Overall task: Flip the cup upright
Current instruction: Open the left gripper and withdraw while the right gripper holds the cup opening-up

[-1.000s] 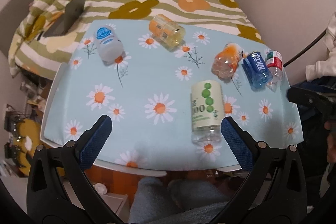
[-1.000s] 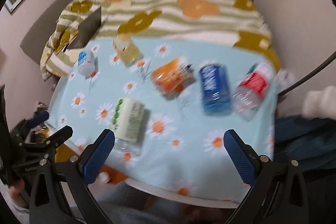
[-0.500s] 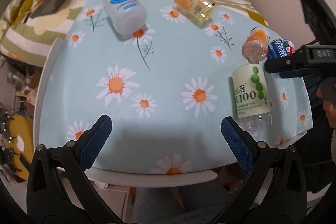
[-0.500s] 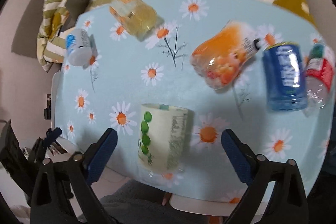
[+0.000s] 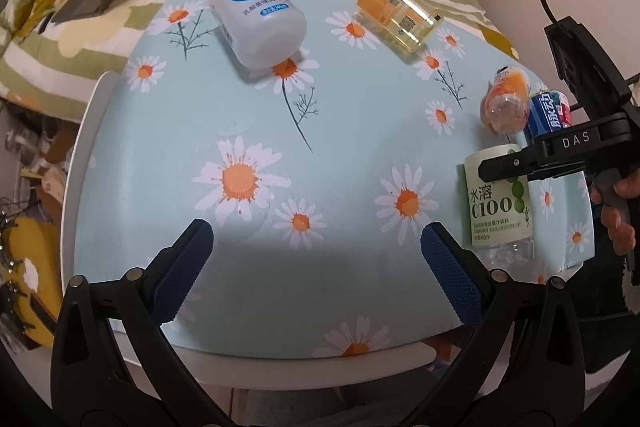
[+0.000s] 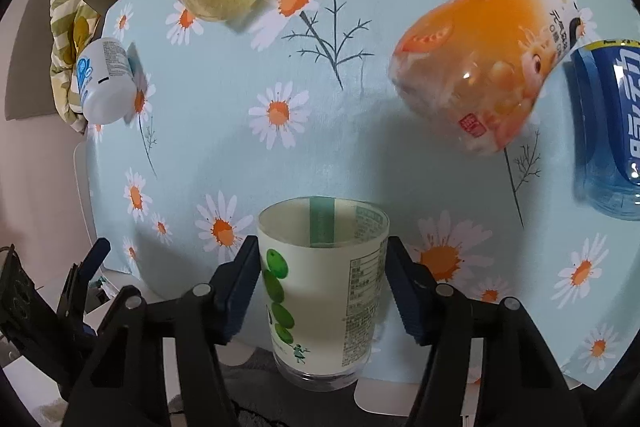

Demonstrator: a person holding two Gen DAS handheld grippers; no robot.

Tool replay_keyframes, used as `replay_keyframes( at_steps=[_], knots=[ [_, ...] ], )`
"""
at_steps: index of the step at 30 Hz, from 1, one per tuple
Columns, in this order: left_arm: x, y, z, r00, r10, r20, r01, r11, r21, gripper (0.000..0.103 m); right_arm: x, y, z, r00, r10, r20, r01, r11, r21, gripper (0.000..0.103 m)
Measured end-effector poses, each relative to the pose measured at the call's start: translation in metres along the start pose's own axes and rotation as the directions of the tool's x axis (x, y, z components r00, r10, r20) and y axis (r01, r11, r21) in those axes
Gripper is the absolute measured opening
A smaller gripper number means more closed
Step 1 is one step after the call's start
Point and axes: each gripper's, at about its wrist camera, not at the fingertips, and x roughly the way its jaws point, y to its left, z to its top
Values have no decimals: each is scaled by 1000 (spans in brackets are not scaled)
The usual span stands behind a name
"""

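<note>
A daisy-print worktop (image 5: 344,155) carries several cut-off bottle cups lying on their sides. The right gripper (image 6: 322,283) has its blue pads pressed against both sides of a green-dotted C100 cup (image 6: 320,291), which lies on its side at the near right edge of the worktop. The left gripper (image 5: 316,269) hangs wide open over the near edge, holding nothing. Farther back lie a white cup with a blue label (image 5: 258,23), a yellow clear cup (image 5: 396,15), an orange cup (image 6: 484,75) and a blue cup (image 6: 612,131).
</note>
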Motion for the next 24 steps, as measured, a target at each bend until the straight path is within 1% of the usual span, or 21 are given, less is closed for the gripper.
replay_keyframes(
  at_steps=[4, 8, 14, 17, 20, 21, 22, 23, 24],
  knots=[
    [-1, -2, 3, 1000, -3, 5, 3, 1000, 4, 103, 0, 3, 1, 1000, 3, 9, -3, 1000, -9, 57],
    [-8, -4, 4, 1000, 0, 15, 0, 1000, 8, 103, -7, 6, -3, 999, 20, 40, -19, 1000, -21, 55],
    [-26, -5, 4, 999, 15, 44, -16, 1000, 13, 103, -34, 14, -20, 990, 38, 138, -31, 998, -52, 55],
    [-37, -6, 2, 997, 29, 67, -31, 999, 25, 103, -52, 17, -32, 974, 33, 225, -16, 997, -78, 55],
    [-46, -7, -1, 995, 47, 92, -50, 998, 36, 103, -68, 21, -52, 932, 35, 361, 1, 995, -97, 55],
    [-48, -7, -3, 994, 53, 99, -58, 998, 39, 103, -70, 21, -61, 908, 44, 417, 0, 995, -104, 55],
    [-49, -7, -4, 993, 61, 104, -66, 997, 42, 103, -70, 22, -66, 890, 43, 453, 4, 995, -103, 55],
    [-50, -7, -6, 991, 71, 112, -77, 996, 44, 103, -68, 23, -74, 863, 42, 503, 10, 995, -99, 55],
    [-51, -6, -8, 990, 81, 117, -87, 995, 45, 103, -64, 23, -82, 832, 39, 554, 18, 995, -97, 55]
  ],
)
